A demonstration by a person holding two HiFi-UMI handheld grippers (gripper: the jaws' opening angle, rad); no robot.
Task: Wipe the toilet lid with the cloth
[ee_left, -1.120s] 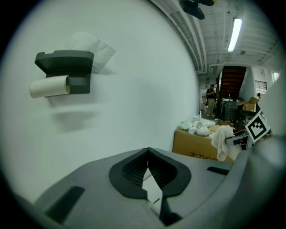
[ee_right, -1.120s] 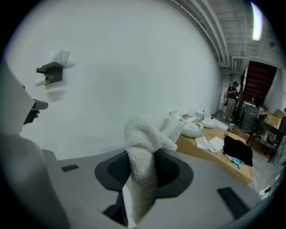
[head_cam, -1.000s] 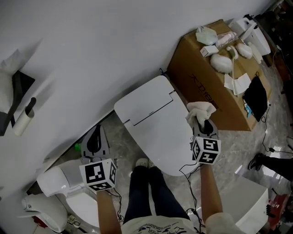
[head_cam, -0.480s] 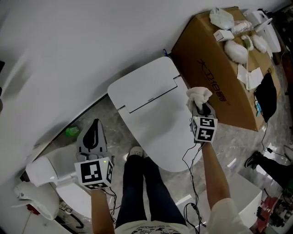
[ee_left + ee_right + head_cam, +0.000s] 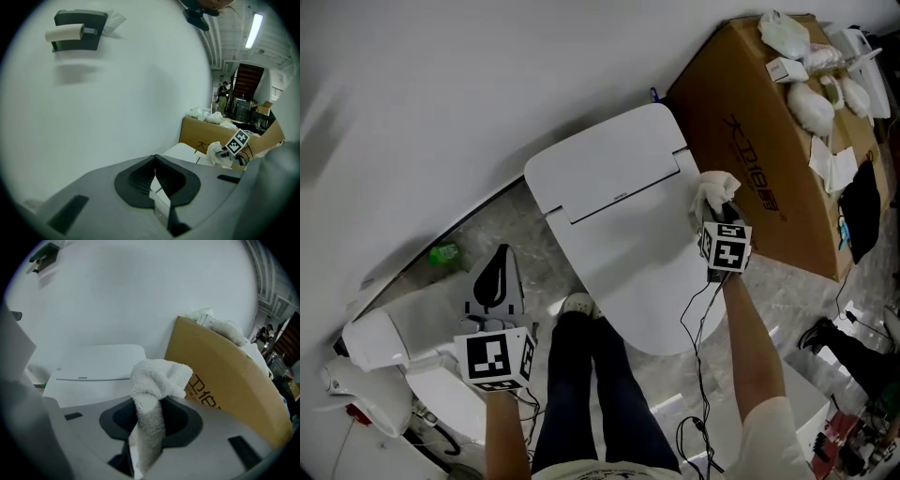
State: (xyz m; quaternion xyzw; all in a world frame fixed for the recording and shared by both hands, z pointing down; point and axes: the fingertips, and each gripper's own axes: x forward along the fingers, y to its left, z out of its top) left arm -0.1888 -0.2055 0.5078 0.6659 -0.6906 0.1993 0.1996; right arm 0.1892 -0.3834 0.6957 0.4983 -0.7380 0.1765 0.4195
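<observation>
**Left side.** The left hand-held gripper (image 5: 497, 261) hangs over the floor, well to the left of the toilet lid (image 5: 623, 239). In the left gripper view its jaws are pressed together with nothing between them. This hand-held gripper has no part in the current step. A white fixture (image 5: 380, 342) lies farther left of the lid. It may be a second toilet, but the view is too partial to confirm this.

**Centre.** The toilet lid is closed and flat. Its hinge end faces the wall and its rounded front faces the person's legs (image 5: 591, 375). No stain or wet streak can be made out on the lid.

**Right side.** The right hand-held gripper (image 5: 719, 211) is at the right edge of the lid, near the hinge end. Its jaws pinch the white cloth (image 5: 713, 187). The right gripper view shows a bunched fold of cloth standing up past the jaw tips. Whether the cloth touches the lid cannot be determined from these views. A cardboard box (image 5: 769, 122) stands just to the right of the lid.

**Step in hand.** Judged from the position: the cloth is being set at the lid edge, at or near the start of a wiping pass.

**Next move.** Lower the cloth flat onto the lid. Sweep it leftward across the lid with the grip kept firm. Keep clear of the box.
</observation>
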